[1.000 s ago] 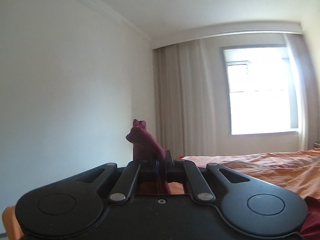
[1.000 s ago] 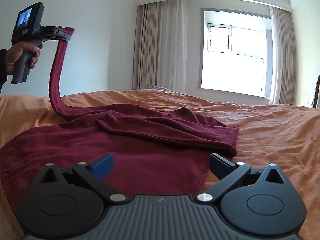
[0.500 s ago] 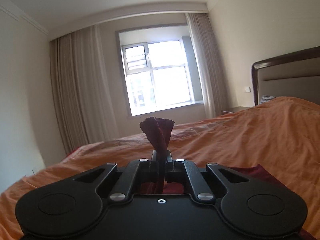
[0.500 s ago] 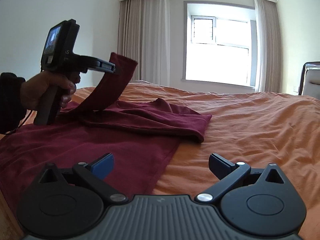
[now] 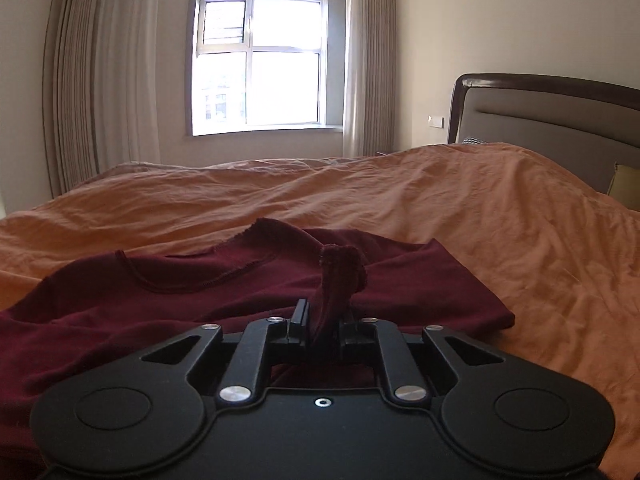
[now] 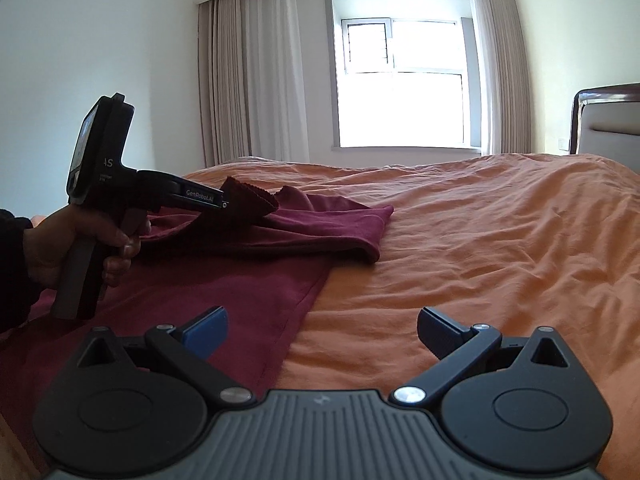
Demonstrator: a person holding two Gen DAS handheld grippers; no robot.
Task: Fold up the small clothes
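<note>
**Sleeve carried down and across the shirt**

Lowered since a second ago, the left gripper (image 5: 322,322) has come from high against the wall down to just above the dark red long-sleeved cotton shirt (image 5: 168,300), bringing the sleeve end (image 5: 340,268) across the body of the garment. Its black jaws are clamped on that sleeve end, which sticks up crumpled between them; in the right wrist view the same cuff (image 6: 250,200) fans out past the fingertips of the left gripper (image 6: 224,203), held in the person's left hand (image 6: 80,244).

No containers show in either view.

The shirt lies spread on the orange rumpled bedspread (image 6: 500,248), its body toward the near left of the bed. One side edge (image 6: 308,304) runs diagonally away from the right gripper, and a folded part ends in a rounded corner (image 6: 376,240). To the right of that edge the bedspread is bare up to the dark wooden headboard (image 5: 540,84); a curtained window (image 6: 400,80) stands behind the bed.

The right gripper (image 6: 322,334) hovers low over the near edge of the shirt, its blue-padded jaws wide apart and holding nothing; its left finger (image 6: 206,330) is above red cloth, the other above bedspread
</note>
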